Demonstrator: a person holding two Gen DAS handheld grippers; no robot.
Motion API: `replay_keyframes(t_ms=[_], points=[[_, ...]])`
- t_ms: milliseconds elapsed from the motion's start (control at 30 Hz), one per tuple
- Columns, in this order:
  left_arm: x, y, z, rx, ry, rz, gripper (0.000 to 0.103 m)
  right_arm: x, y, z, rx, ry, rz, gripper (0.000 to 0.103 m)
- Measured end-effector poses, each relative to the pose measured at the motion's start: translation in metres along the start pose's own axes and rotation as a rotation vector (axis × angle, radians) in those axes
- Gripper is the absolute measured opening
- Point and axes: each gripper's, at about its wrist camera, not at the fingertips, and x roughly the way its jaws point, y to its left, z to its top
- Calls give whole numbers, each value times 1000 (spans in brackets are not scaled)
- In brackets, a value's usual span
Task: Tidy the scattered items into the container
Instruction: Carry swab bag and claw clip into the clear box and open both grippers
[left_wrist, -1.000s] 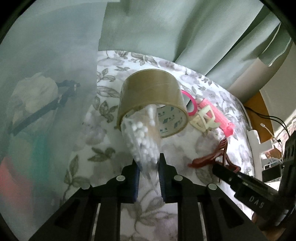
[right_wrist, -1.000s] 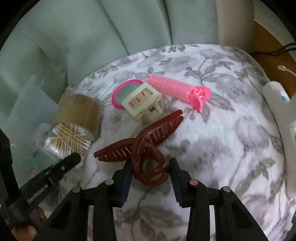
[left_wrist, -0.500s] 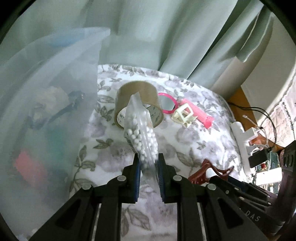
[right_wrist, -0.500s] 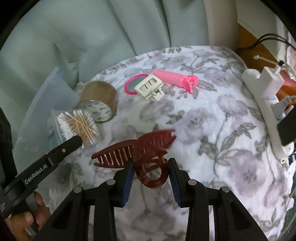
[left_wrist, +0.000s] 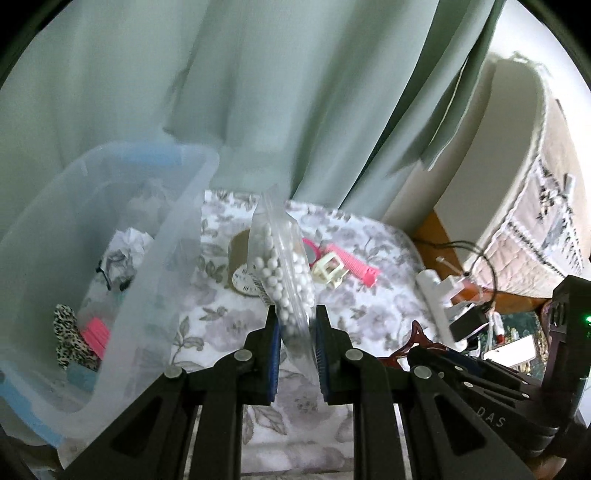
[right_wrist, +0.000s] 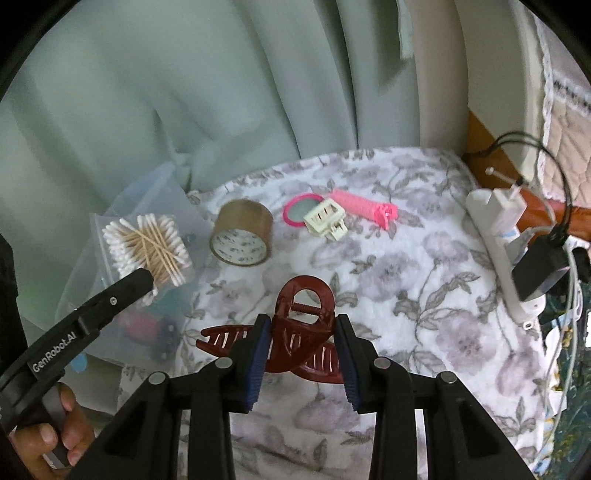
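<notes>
Both loads now lifted clear of the floral worktop (right_wrist: 424, 280). Clear container (left_wrist: 122, 258) risen into view left of the left claw (left_wrist: 294, 328), nearly closed, pinching the swab bag (left_wrist: 284, 266). Right claw (right_wrist: 301, 343) clamped narrow on the dark red hair clip (right_wrist: 303, 314). Tape roll (right_wrist: 242, 232) and pink comb (right_wrist: 364, 206) left lying ahead, beyond both claws. Drop-off likely next.

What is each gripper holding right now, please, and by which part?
The left gripper pinches the lower end of a bag of cotton swabs. The right gripper clamps a dark red hair claw at its hinge.

swab bag (left_wrist: 281, 273) lifted, claw clip (right_wrist: 300, 334) raised off blanket (right_wrist: 424, 295)
</notes>
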Motion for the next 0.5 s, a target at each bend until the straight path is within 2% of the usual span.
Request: replay_keyframes(t_ms=[300, 500], points=[[-54, 5, 14, 9, -136, -13, 17, -46, 25, 9, -47, -105, 5, 38], [-78, 17, 18, -8, -199, -9, 17, -73, 48, 17, -65, -169, 45, 38]])
